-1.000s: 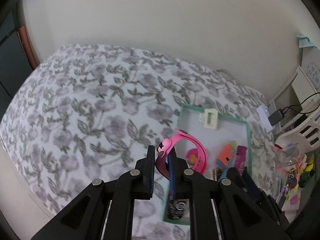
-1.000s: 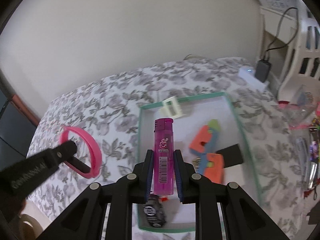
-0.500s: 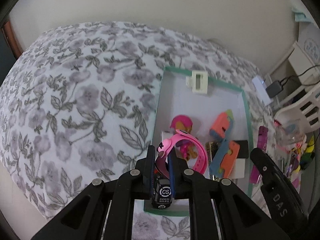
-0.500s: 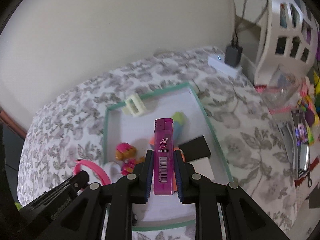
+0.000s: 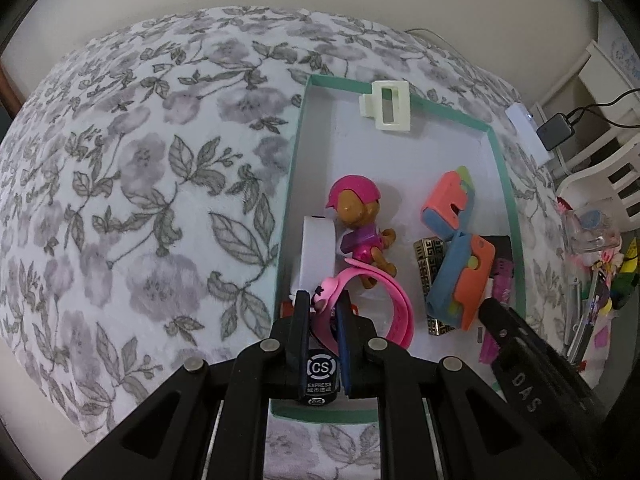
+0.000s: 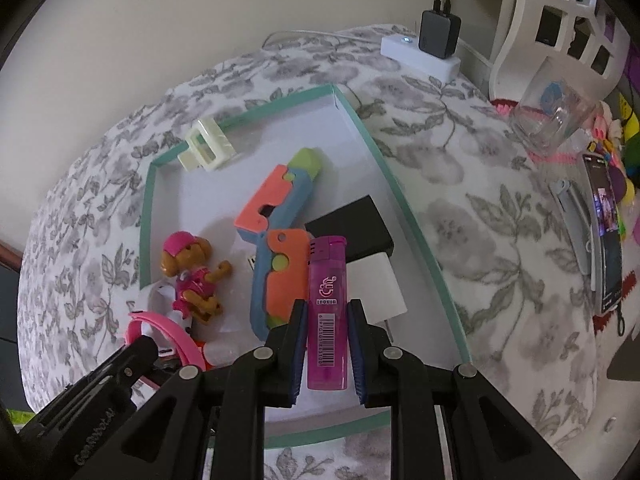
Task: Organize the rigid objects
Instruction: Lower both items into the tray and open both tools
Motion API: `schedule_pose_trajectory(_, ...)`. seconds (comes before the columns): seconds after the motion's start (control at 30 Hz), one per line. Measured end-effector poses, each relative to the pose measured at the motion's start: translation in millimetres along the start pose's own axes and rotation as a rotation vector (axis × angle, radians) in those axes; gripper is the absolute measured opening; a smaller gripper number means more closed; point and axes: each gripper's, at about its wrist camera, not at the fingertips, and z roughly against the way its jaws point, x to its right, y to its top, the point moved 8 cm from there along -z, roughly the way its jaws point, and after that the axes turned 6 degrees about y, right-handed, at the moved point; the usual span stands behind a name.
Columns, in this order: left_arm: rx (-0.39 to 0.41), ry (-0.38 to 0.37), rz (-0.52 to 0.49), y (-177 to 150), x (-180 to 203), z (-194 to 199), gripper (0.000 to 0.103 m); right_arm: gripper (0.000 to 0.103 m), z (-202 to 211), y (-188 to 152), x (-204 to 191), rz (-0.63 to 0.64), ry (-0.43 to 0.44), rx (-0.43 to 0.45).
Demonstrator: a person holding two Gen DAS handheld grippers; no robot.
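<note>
A shallow green-rimmed tray point(image 5: 505, 184) lies on the floral bedspread; it also shows in the right wrist view point(image 6: 416, 236). My left gripper point(image 5: 323, 306) is shut on a pink wristband point(image 5: 394, 302), low over the tray's near left part. My right gripper point(image 6: 328, 314) is shut on a purple lighter point(image 6: 327, 308), above the tray's near right part. In the tray lie a pink toy dog figure point(image 5: 362, 224), an orange-and-blue toy gun point(image 6: 276, 232), a cream hair clip point(image 5: 387, 107), a black box point(image 6: 352, 226) and a white charger point(image 6: 374, 288).
A black bottle cap marked CS point(image 5: 320, 376) sits at the tray's near edge under my left gripper. A white power strip with a black adapter point(image 6: 434, 46) lies beyond the tray. A white basket point(image 6: 560, 20), a clear cup point(image 6: 554, 120) and a phone point(image 6: 606, 232) crowd the right side.
Both grippers have come down and in over the tray with their loads. The wristband now hangs just above the tray floor, and the lighter is over the tray's right part.
</note>
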Motion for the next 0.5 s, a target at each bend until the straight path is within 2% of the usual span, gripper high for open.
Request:
schedule_pose_trajectory(0.27,-0.013,-0.014,-0.04,-2.4,9.2,-4.7,0.014,0.022,-5.5,-2.9,0.9,-0.004,-0.003,-0.017)
schedule_pose_trajectory(0.5,-0.017,-0.024,-0.035,-2.3,9.9,-5.0,0.015,0.022,-5.2,-2.7,-0.8,-0.006,0.001,-0.013)
